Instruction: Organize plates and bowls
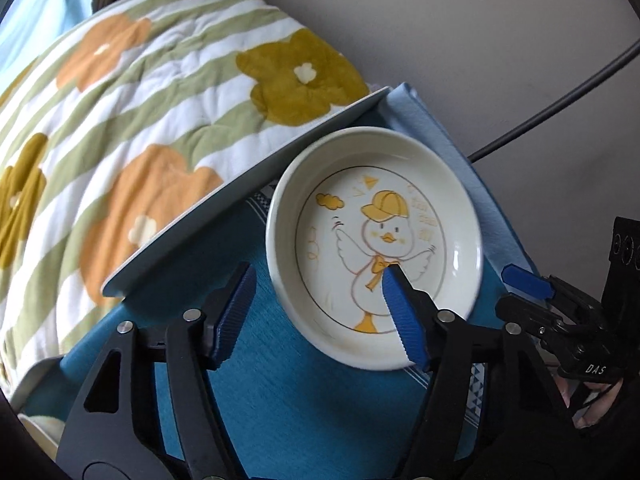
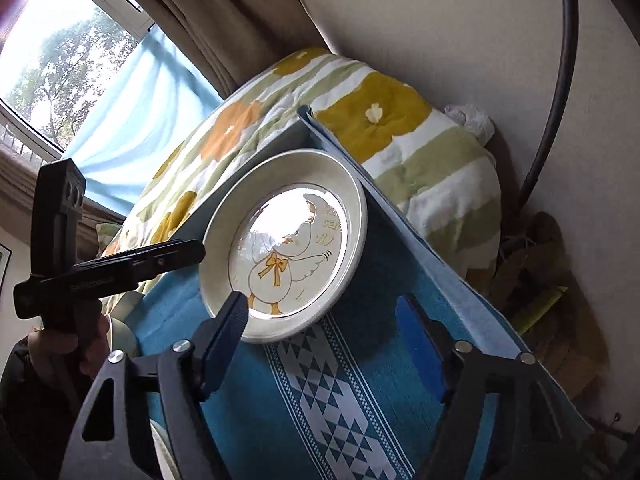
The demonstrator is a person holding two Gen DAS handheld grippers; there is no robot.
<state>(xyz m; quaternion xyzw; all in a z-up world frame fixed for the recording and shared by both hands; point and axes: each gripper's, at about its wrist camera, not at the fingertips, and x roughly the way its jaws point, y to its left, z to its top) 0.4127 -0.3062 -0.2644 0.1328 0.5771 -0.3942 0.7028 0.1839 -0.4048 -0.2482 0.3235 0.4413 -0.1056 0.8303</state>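
- The left tool (image 1: pixel 316 308) points steeply down over the blue patterned cloth (image 2: pixel 320 400) on the tabletop. Its blue pads stand apart: one pad (image 1: pixel 402 320) shows in front of the duck plate's inside, the other over the cloth just outside the rim; neither visibly presses on the plate.
- The right tool (image 2: pixel 324 332) is tilted down toward the same plate from the other side, its fingers apart. The left finger (image 2: pixel 224 332) overlaps the plate's near rim; the right one is over bare cloth, and nothing is clamped.
- In the left wrist view the right tool appears at the right edge with fingers of the person's hand (image 1: pixel 592 408) below it.
- One duck plate (image 1: pixel 376 248), cream with a cartoon duck in a yellow cap, lies on the cloth near its far corner.
- One pale rim (image 1: pixel 40 436) of another dish shows at the lower left, mostly hidden.
- One flowered quilt (image 1: pixel 140 120) lies behind the tabletop, and one dark cable (image 2: pixel 560 80) runs along the wall.
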